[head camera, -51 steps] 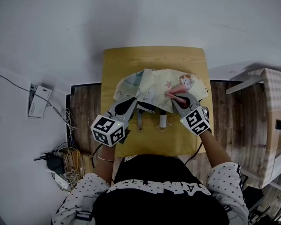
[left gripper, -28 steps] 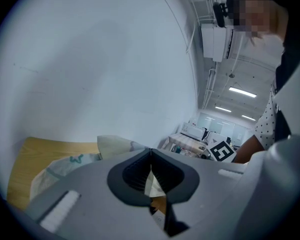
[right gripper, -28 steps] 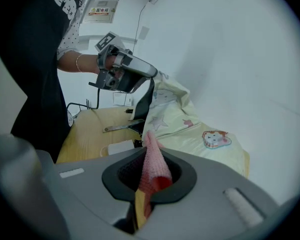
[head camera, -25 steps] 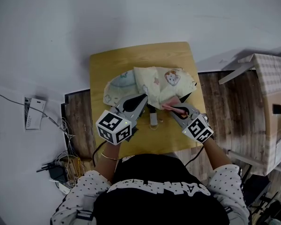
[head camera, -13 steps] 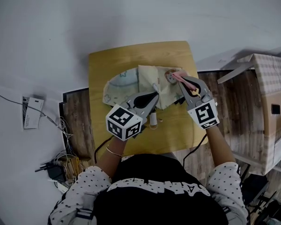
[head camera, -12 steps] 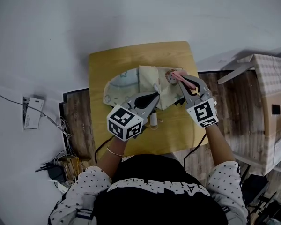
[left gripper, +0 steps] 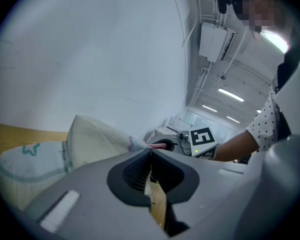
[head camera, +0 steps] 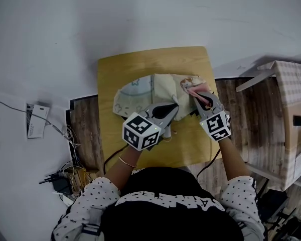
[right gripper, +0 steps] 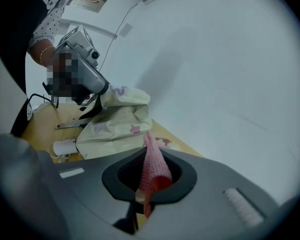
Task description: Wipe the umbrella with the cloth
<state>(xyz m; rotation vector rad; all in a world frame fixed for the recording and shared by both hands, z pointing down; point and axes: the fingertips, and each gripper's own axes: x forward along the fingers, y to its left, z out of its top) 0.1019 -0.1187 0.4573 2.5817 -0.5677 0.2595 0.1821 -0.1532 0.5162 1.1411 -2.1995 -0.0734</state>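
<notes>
A cream umbrella [head camera: 140, 92] with pastel prints lies opened out on the small wooden table [head camera: 140, 64]. My left gripper [head camera: 176, 106] is shut on a fold of its fabric [left gripper: 97, 139] and holds that fold raised off the table. My right gripper [head camera: 193, 90] is shut on a pink cloth [right gripper: 152, 166], which rests against the canopy's right part by the cat print. In the right gripper view the left gripper [right gripper: 106, 90] pinches the fabric's edge, and the white handle [right gripper: 65, 148] lies on the table below. The left gripper view shows the right gripper [left gripper: 162, 145] just past the lifted fold.
A cardboard box [head camera: 291, 114] stands on the floor to the right of the table. Cables and a power strip [head camera: 65, 177] lie on the floor at the left, with a white device [head camera: 34, 120] beside them. The table's near strip [head camera: 180, 152] is bare wood.
My right gripper has carried the pink cloth from the umbrella's near edge up onto its far right part. My left gripper has shifted right, pulling the held fabric with it.
</notes>
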